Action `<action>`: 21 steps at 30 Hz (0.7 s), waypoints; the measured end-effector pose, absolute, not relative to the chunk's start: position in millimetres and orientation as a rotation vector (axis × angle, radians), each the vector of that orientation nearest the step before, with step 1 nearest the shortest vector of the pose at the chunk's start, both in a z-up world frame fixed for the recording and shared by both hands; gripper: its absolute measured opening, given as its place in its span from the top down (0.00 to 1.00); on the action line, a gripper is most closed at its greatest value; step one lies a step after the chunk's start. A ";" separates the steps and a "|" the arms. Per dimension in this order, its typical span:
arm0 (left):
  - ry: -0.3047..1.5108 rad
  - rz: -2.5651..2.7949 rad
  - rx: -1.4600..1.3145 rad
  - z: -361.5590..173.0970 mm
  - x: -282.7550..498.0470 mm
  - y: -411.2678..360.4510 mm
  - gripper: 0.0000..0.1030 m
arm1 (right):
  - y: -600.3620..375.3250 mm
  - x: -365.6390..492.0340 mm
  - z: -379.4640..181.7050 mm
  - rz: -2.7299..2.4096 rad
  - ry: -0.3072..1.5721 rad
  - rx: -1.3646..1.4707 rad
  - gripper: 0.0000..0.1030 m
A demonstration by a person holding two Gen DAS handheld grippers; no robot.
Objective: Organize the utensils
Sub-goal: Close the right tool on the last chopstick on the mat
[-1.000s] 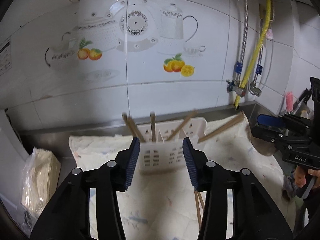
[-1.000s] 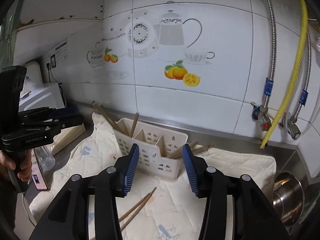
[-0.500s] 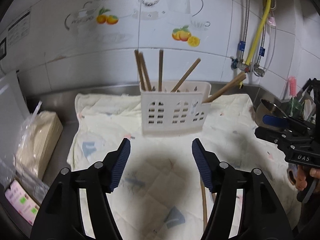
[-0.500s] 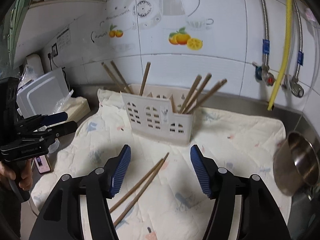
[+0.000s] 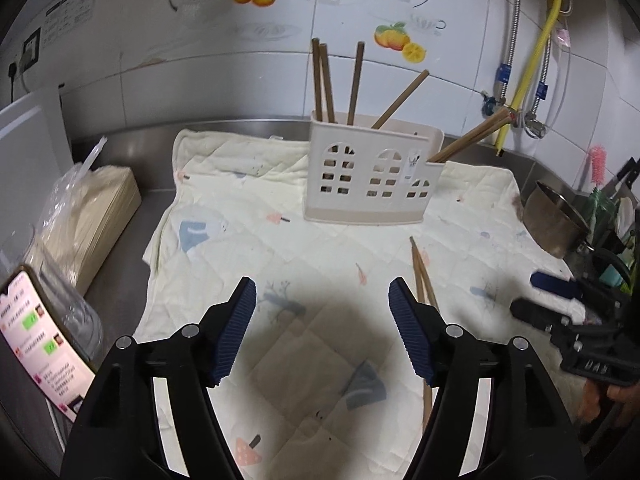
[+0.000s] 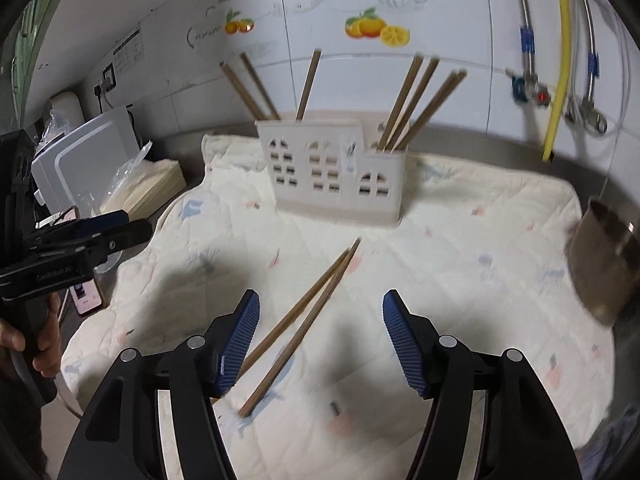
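A cream plastic utensil holder (image 5: 370,176) (image 6: 332,170) stands upright at the back of a quilted cloth, with several brown chopsticks sticking out of it. Two loose chopsticks (image 6: 308,320) (image 5: 422,280) lie side by side on the cloth in front of it. My right gripper (image 6: 320,340) is open and empty, above the near ends of the loose chopsticks, which lie between its fingers. My left gripper (image 5: 322,332) is open and empty over bare cloth, left of the loose chopsticks. Each gripper shows at the edge of the other view.
A steel bowl (image 5: 554,220) (image 6: 600,264) sits at the cloth's right edge. A bagged stack of paper (image 5: 92,216), a glass jar and a phone (image 5: 44,352) lie on the steel counter to the left. Pipes and a yellow hose (image 5: 532,60) run down the tiled wall.
Both grippers have pulled back from the holder and tilted down toward the cloth, and their fingers have opened wider. The loose chopsticks now lie between the right gripper's fingers.
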State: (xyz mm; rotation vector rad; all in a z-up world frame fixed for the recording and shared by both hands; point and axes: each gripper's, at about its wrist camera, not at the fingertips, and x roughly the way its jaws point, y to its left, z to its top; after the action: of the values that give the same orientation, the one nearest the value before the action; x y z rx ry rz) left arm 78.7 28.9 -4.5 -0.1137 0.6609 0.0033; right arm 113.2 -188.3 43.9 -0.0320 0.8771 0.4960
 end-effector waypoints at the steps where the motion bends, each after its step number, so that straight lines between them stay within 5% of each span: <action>1: 0.661 0.005 -0.115 -5.5 77.7 29.3 0.33 | -186.6 109.6 39.9 0.497 0.889 -0.021 0.40; 6: 0.654 -0.001 -0.129 -8.1 72.2 32.4 0.33 | -175.5 93.5 21.9 0.485 0.937 0.014 0.40; 21: 0.640 -0.069 -0.174 -24.8 61.5 60.0 0.33 | -135.5 78.0 -14.8 0.339 1.053 0.026 0.74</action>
State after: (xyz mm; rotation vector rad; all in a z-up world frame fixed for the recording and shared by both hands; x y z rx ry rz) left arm 61.5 60.0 -24.8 -0.1739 0.6400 -0.0692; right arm 78.0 -135.5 -14.8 0.0263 1.0529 0.3389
